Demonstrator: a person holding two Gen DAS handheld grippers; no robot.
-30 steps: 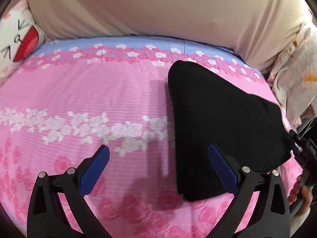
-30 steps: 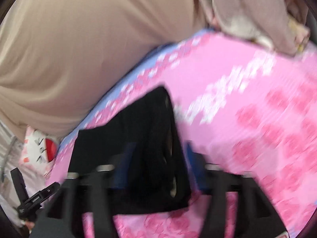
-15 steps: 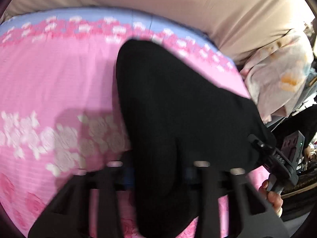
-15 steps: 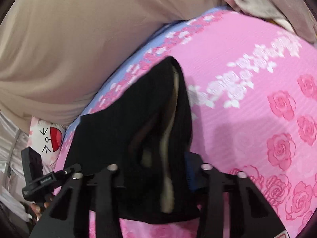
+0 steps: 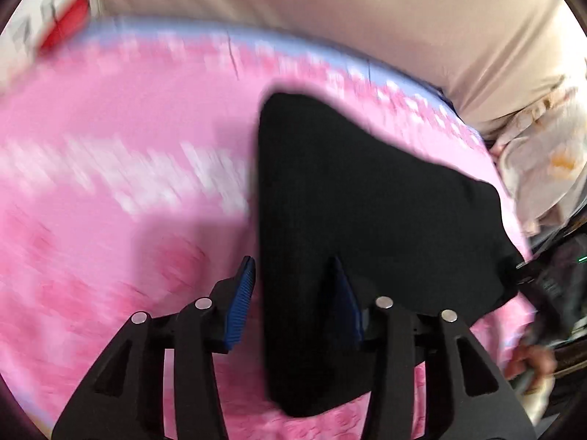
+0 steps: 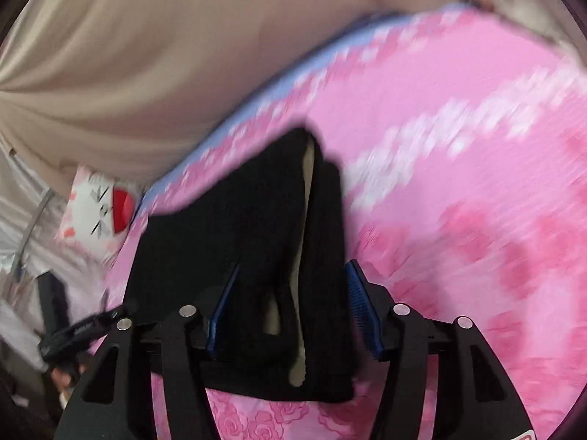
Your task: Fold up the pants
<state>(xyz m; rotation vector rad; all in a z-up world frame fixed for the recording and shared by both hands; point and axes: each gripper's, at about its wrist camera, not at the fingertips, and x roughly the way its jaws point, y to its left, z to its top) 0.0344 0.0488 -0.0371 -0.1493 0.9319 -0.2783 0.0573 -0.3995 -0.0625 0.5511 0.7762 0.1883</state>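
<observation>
Folded black pants (image 5: 367, 201) lie on a pink rose-print bed sheet (image 5: 110, 128). My left gripper (image 5: 293, 267) straddles their near left edge. Its jaws are opening, and the blue pads (image 5: 240, 304) stand beside the fabric without pressing it. In the right wrist view the pants (image 6: 238, 227) show a pale lining along the folded right edge. My right gripper (image 6: 293, 267) is around that edge, its jaws also opening, with the fold loose between the pads (image 6: 363, 315). Both views are motion-blurred.
A beige quilt (image 5: 330, 11) is bunched along the far side of the bed. A cartoon pillow (image 6: 106, 201) lies at one end and a pale floral cloth (image 5: 543, 154) at the other. A person's hand (image 5: 532, 363) shows at the right edge.
Half a second ago both grippers were pinched on the pants' edges; now their jaws stand wider. The left view has drawn back, and the pillow corner is in sight again.
</observation>
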